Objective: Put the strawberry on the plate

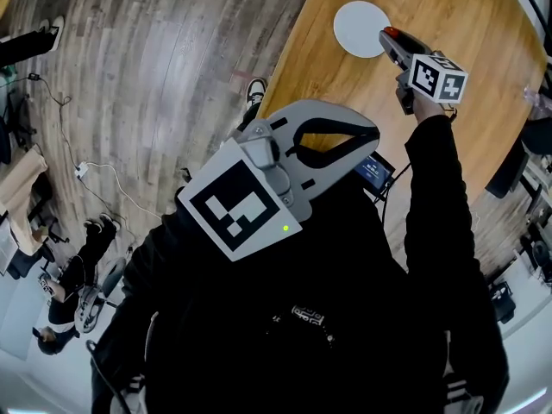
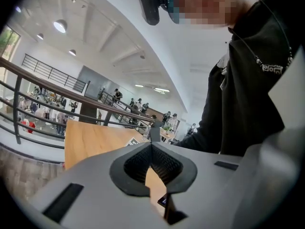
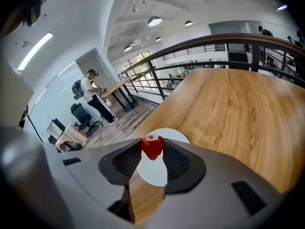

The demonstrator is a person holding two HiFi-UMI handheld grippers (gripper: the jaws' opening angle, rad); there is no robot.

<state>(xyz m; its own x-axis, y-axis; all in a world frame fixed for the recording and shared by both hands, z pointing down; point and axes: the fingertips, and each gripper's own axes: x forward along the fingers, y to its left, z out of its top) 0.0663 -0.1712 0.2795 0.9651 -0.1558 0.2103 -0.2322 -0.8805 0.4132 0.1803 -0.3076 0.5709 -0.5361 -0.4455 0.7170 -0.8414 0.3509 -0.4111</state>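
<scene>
A red strawberry [image 3: 152,147] is pinched between the pads of my right gripper [image 3: 152,150], which is shut on it. It hangs just above the near edge of the round white plate [image 3: 177,135] on the wooden table [image 3: 228,113]. In the head view the right gripper [image 1: 389,35] reaches out at arm's length, its tip at the plate's [image 1: 358,26] right rim, and a bit of the strawberry [image 1: 391,31] shows red. My left gripper [image 1: 372,135] is held close to the chest, away from the table, and in its own view the left gripper [image 2: 151,145] is shut on nothing.
The table's edge runs diagonally, with wood-plank floor [image 1: 164,67] to its left. A small screen device [image 1: 373,172] sits near the table's edge by the right elbow. A cable [image 1: 95,175] trails over the floor, and a seated person [image 1: 73,283] is at lower left.
</scene>
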